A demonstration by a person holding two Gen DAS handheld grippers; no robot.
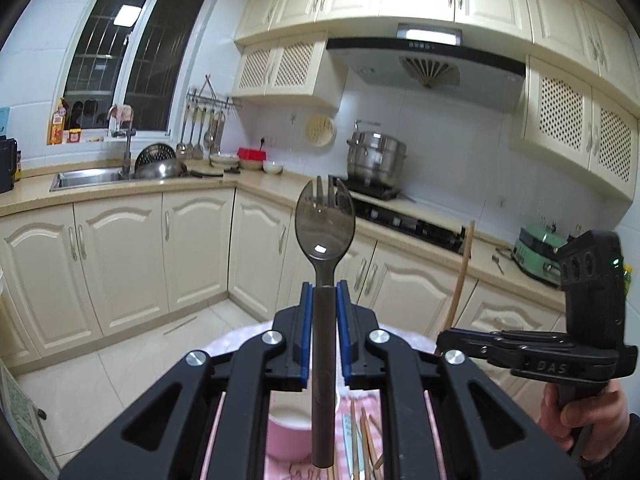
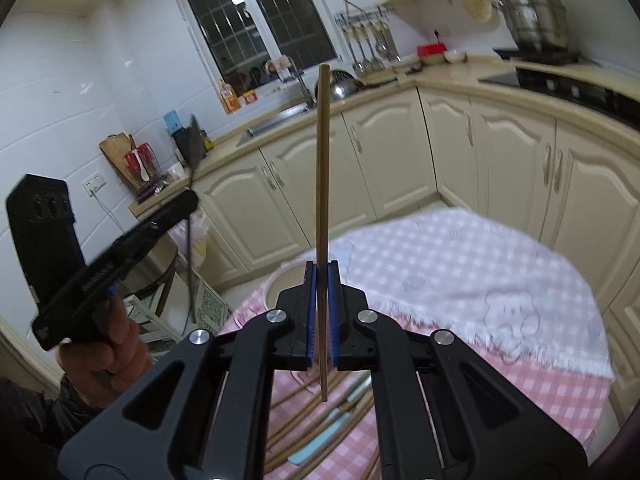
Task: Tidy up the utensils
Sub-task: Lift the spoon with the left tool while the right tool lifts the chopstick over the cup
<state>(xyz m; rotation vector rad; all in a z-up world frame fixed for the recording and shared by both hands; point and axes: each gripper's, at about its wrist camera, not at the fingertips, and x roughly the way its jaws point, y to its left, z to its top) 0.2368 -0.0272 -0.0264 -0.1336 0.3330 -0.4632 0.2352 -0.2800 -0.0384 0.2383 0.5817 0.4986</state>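
Observation:
My left gripper [image 1: 324, 286] is shut on the handle of a dark metal spork [image 1: 325, 224], which stands upright above the table. My right gripper [image 2: 322, 266] is shut on a single wooden chopstick [image 2: 323, 152], also held upright. In the left wrist view the right gripper [image 1: 442, 340] and its chopstick [image 1: 462, 272] show at the right, held by a hand [image 1: 592, 420]. Below the jaws lie several loose wooden chopsticks [image 2: 316, 404] on the pink checked tablecloth [image 2: 460, 264]. A pink holder with a white inside [image 1: 290, 420] stands under the left gripper.
The round table's edge [image 2: 576, 280] drops to a tiled floor [image 1: 120, 368]. Cream cabinets [image 1: 120, 256] and a counter with a sink [image 1: 88, 178], a hob [image 1: 408, 220] and a steel pot [image 1: 376, 160] ring the room. A light blue flat utensil [image 2: 340, 412] lies among the chopsticks.

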